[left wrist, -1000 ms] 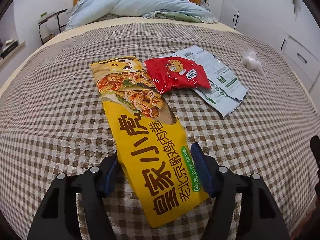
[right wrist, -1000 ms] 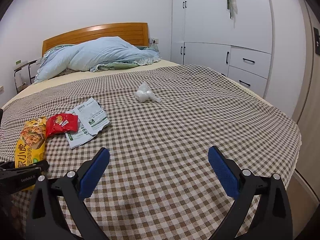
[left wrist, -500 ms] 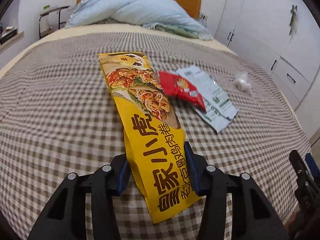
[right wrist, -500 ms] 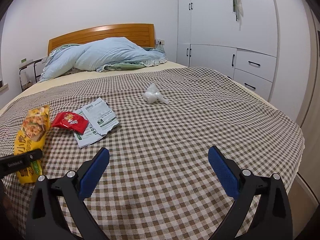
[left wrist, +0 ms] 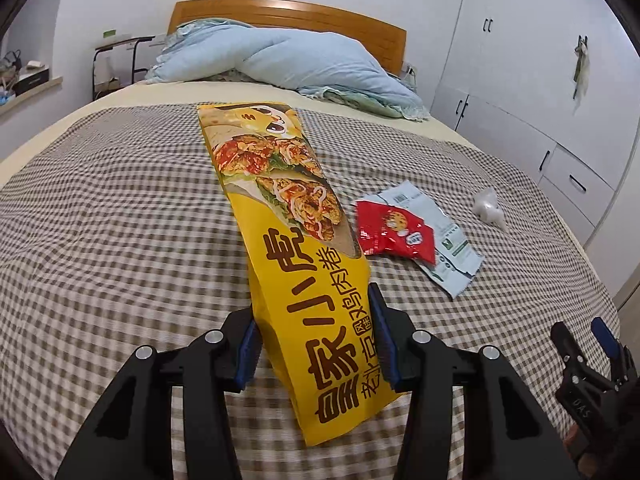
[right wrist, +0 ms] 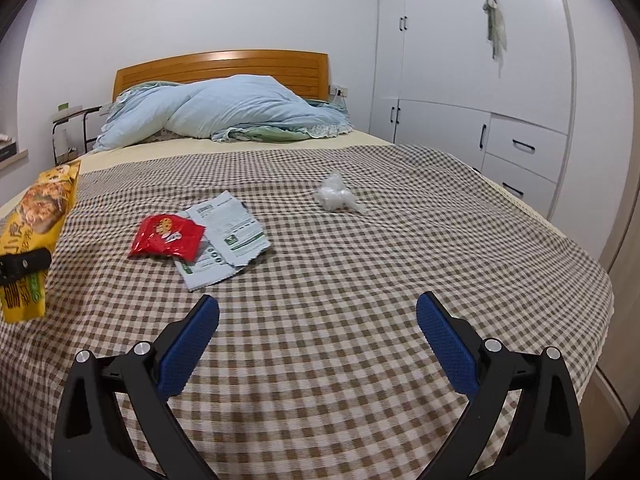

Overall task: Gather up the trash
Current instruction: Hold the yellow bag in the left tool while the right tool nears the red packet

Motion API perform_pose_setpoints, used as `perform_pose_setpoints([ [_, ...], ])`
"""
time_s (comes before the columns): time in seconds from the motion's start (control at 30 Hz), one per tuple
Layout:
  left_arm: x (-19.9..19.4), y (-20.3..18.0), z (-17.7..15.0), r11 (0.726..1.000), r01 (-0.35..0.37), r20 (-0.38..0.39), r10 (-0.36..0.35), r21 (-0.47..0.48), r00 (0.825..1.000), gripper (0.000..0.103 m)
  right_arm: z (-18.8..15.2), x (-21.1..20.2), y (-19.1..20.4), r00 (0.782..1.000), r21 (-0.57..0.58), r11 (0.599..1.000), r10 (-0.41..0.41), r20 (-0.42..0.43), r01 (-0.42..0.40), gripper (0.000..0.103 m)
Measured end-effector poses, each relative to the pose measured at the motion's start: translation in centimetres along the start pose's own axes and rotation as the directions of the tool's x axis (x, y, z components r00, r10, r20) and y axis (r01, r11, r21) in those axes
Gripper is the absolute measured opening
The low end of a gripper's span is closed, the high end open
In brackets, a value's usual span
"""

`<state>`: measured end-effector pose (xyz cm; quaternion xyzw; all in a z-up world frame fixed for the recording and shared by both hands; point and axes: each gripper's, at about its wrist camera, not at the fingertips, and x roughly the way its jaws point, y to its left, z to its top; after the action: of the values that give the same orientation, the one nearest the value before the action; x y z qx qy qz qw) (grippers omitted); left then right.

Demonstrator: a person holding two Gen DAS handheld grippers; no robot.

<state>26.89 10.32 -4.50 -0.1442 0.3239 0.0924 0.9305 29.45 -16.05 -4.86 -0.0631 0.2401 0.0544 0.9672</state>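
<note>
One item of four is picked so far, by my read: the yellow chicken-roll wrapper (left wrist: 304, 272) sits clamped between the blue pads of the left gripper (left wrist: 316, 340), jaws closed onto its lower third, pads pressing both long edges. In the left wrist view it runs from bottom centre up to the middle of the frame, far end clear of the checked bedspread (left wrist: 120, 240); the right wrist view confirms it at the far left edge, hanging off the fabric with its bottom corner free. Three pieces are left on the bed: red cookie packet (right wrist: 168, 236) at centre left of the right view, lying partly on top of the torn pale-green sachet (right wrist: 228, 236), and a crumpled white plastic wad (right wrist: 334, 196) well apart, further up toward centre right. No bin or bag is visible in either view, so the drop point is unknown. Pose: left gripper pitched down toward the bed, wrapper lifted and angled away from the camera. Right gripper (right wrist: 318, 340) hangs low over bare bedspread at bottom centre, jaws spread wide, nothing between the pads, aimed roughly between the red packet and the white wad. It also shows at the lower right corner of the left view.
</note>
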Motion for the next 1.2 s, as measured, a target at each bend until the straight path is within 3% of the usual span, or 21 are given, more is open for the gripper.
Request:
perform_pose_setpoints([
  [0.47,-0.4,5.6,0.0,0.990,0.040,-0.036,-0.045,-0.136,0.998,0.045,-0.9,0.6,4.9,0.999,-0.149,0.988,-0.032,0.001,0.032,0.095],
  [1.2,-0.8,6.7,0.0,0.984,0.054,-0.024,-0.059,-0.167,0.998,0.045,-1.2,1.6,4.6,0.998,-0.130,0.991,-0.030,-0.052,0.023,0.095],
])
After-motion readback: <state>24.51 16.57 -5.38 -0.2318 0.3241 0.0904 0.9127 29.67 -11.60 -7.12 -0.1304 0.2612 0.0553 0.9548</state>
